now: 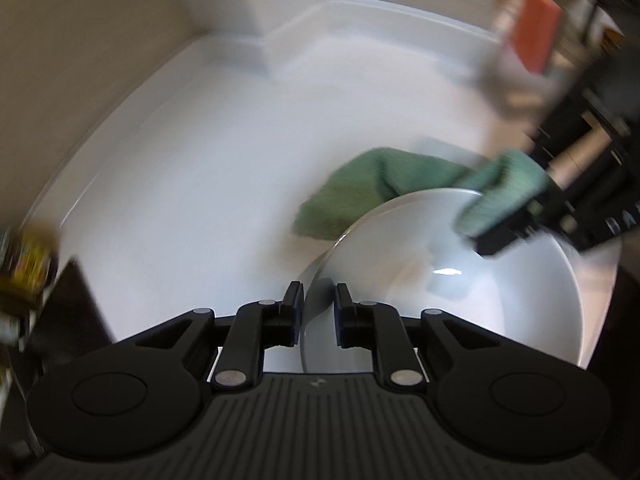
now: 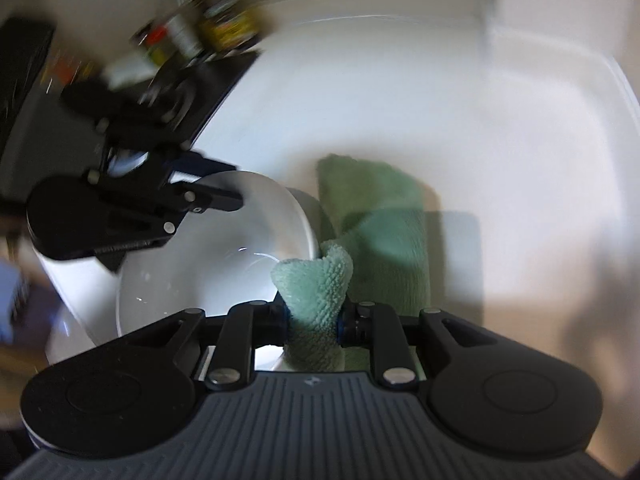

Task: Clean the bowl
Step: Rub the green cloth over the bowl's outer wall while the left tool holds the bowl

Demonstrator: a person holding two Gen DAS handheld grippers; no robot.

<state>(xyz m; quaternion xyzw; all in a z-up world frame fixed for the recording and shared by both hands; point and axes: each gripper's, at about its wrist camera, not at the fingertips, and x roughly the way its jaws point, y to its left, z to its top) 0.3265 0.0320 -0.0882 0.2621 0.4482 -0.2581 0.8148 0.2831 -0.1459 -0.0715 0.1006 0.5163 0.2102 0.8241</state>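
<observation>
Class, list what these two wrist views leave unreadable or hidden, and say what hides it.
- Left wrist view: orange block, motion blur hides what it is.
- Right wrist view: jars and bottles, labels blurred.
- Both views: white ceramic bowl, near rim cut off behind gripper body.

Probably kitchen — white counter (image 1: 192, 168), jars (image 2: 224, 20)

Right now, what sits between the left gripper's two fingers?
The white bowl's rim, edge-on, in the left wrist view; the left gripper's pads stand off it on both sides, not clamping.
</observation>
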